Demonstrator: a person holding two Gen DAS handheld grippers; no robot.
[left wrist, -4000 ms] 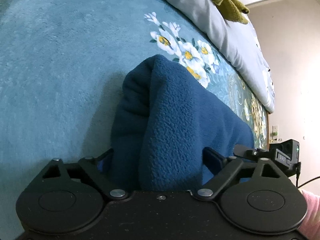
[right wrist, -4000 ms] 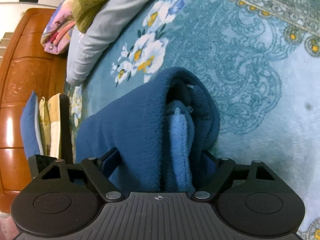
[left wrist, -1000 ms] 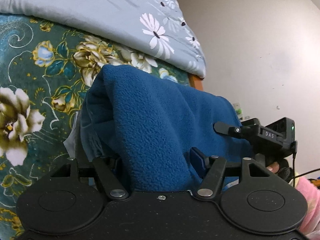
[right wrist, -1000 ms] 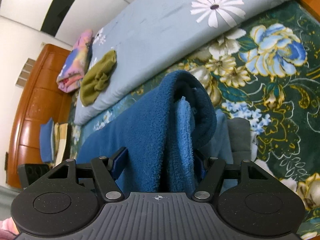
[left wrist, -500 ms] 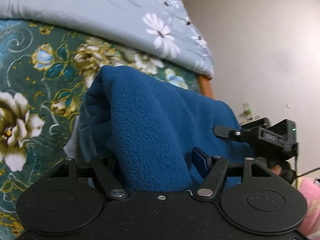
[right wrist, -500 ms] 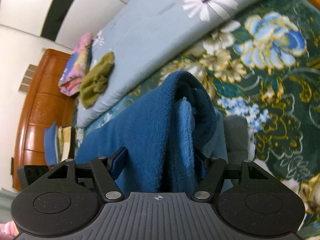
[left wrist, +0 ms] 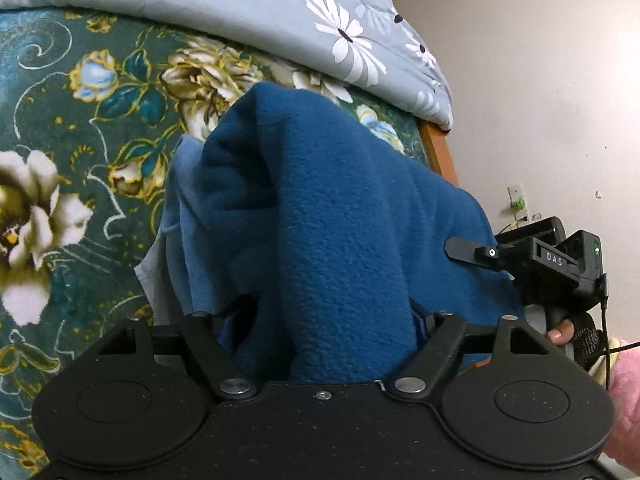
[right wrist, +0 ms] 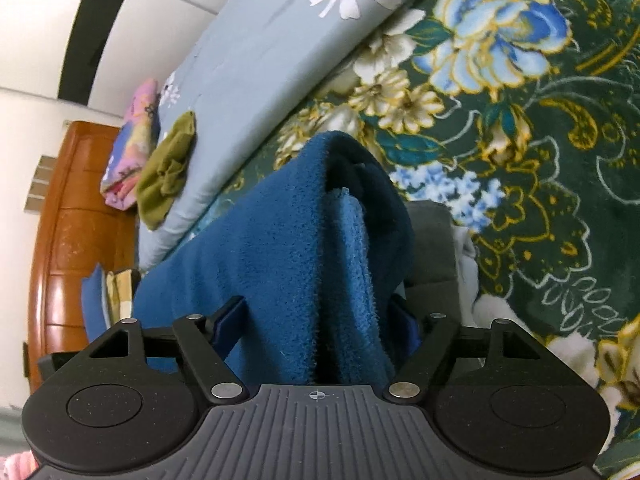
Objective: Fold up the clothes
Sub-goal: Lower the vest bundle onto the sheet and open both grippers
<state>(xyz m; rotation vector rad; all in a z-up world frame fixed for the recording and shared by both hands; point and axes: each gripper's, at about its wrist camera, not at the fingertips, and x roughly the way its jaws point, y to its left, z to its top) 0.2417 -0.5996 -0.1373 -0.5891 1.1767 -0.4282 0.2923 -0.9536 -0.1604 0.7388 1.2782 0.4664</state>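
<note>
dim, soft indoor light; fisheye-warped edges

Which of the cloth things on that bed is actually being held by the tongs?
The blue fleece: both tongs clamp it. The green garment and pink bundle lie loose on the grey quilt farther off.

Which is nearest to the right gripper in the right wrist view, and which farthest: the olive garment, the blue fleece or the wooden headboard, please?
1. Blue fleece: clamped in the right gripper.
2. Olive garment: upper left, on the grey quilt.
3. Wooden headboard: far left, past the garment.
</note>
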